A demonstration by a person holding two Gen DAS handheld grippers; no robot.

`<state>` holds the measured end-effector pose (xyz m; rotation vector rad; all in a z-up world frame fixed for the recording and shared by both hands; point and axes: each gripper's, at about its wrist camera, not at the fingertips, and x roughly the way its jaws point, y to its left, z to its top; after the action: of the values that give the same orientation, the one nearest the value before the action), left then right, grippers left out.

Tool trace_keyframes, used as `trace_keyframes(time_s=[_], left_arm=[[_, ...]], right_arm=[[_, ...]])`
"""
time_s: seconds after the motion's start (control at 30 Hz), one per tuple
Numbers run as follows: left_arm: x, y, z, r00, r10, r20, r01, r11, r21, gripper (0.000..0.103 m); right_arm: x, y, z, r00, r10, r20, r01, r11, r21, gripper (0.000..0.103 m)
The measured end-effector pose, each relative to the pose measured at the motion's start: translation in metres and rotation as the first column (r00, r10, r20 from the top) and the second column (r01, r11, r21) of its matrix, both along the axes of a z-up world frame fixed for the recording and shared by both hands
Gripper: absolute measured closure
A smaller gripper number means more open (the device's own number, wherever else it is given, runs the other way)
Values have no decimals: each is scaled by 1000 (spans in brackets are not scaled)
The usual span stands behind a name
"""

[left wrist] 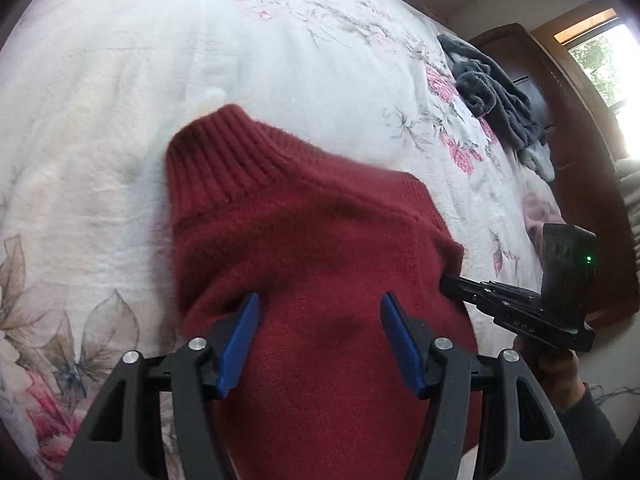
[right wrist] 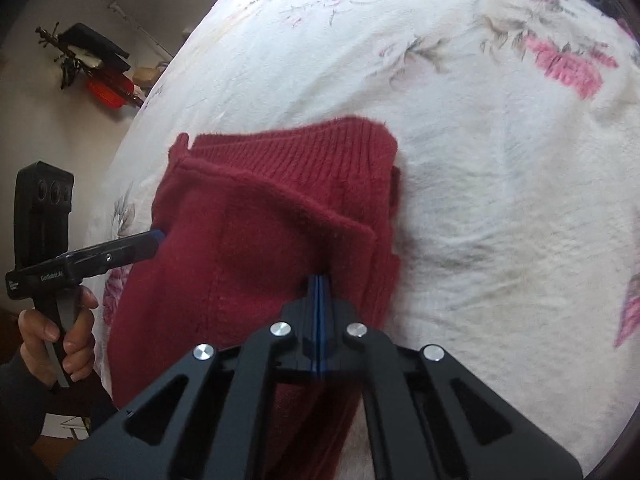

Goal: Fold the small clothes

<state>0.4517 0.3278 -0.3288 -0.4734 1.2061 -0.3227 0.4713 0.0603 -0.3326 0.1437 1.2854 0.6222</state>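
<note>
A red sweater (left wrist: 304, 248) lies on the bed (left wrist: 120, 80), on a white blanket with pink flowers. It looks partly folded, with the ribbed collar (left wrist: 224, 156) at the far end.

The left gripper (left wrist: 318, 320) is over the sweater. Its blue fingers (left wrist: 240, 344) are spread wide and hold nothing. The right gripper (right wrist: 319, 292) has its fingers squeezed tight together, right at a folded edge of the sweater. I think they pinch a bit of the wool, but the spot is too tucked in to be sure.

What could go wrong? The sweater is thick and fuzzy. If the right fingers hold only a thin bit of the top layer, that layer could lift alone and the fold below would slide apart. The wool could also slip out, and the flap would flop back crooked.

The left fingers hold nothing, so a hard pull from the right could drag the whole sweater across the soft blanket and bunch it up.

A dark grey cloth (left wrist: 496, 96) lies far off by the bed's edge, safely out of the way.
</note>
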Motion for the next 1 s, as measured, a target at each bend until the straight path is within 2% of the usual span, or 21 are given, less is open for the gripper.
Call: trace_keyframes(time_s=[0.03,0.07,0.13,0.17,0.23,0.27,0.33,0.4,0.5,0.57,0.63,0.7,0.77,0.83,0.9,0.97,1.0], left_arm=[[-11,0,10,1000,3,19,-2,1000,-15,42],[-16,1,23,999,-7,52,9,999,-42,42],[-46,7,40,994,-38,99,48,994,-98,42],[-56,4,41,994,-51,98,63,991,-116,42],[-68,-3,23,996,-71,45,75,993,-93,42],[-70,-7,11,997,-69,19,70,995,-74,44],[-69,-11,-6,999,-52,-6,52,997,-57,52],[-69,-13,1,1000,-24,-12,23,998,-56,52],[-88,-12,38,998,-28,55,34,994,-108,52],[-106,-9,47,996,-37,82,46,993,-108,50],[-117,-10,37,998,-38,52,42,996,-84,50],[-117,-13,15,999,-36,7,36,998,-54,51],[-114,-17,3,999,-38,-5,37,998,-50,52],[-115,-15,13,1000,-18,-12,18,998,-54,52],[-128,-18,37,998,-49,44,52,995,-80,52],[-142,-18,41,997,-58,60,62,996,-64,51],[-145,-18,36,997,-56,43,59,996,-64,51]], right_arm=[[-4,-4,10,1000,2,13,-2,1000,5,101],[-11,-6,19,999,14,29,-14,1000,21,95],[-33,-3,39,996,68,51,-70,996,51,95],[-43,0,42,994,97,54,-99,994,46,95],[-56,11,31,988,148,37,-147,989,-18,96],[-58,14,20,988,151,21,-150,987,-52,102],[-55,14,4,990,138,26,-134,984,-115,103],[-53,10,11,995,100,15,-98,989,-114,103],[-73,7,48,990,113,84,-103,988,-111,103],[-90,10,55,986,141,88,-133,987,-87,103],[-111,13,47,980,187,67,-179,978,-104,103],[-116,23,22,980,197,39,-188,968,-168,103],[-113,24,4,983,181,27,-172,965,-198,103],[-111,25,10,988,154,13,-150,973,-178,103],[-114,22,35,989,138,53,-129,980,-152,102],[-121,13,45,993,101,61,-93,987,-130,102],[-126,8,44,995,87,56,-78,986,-144,102]])
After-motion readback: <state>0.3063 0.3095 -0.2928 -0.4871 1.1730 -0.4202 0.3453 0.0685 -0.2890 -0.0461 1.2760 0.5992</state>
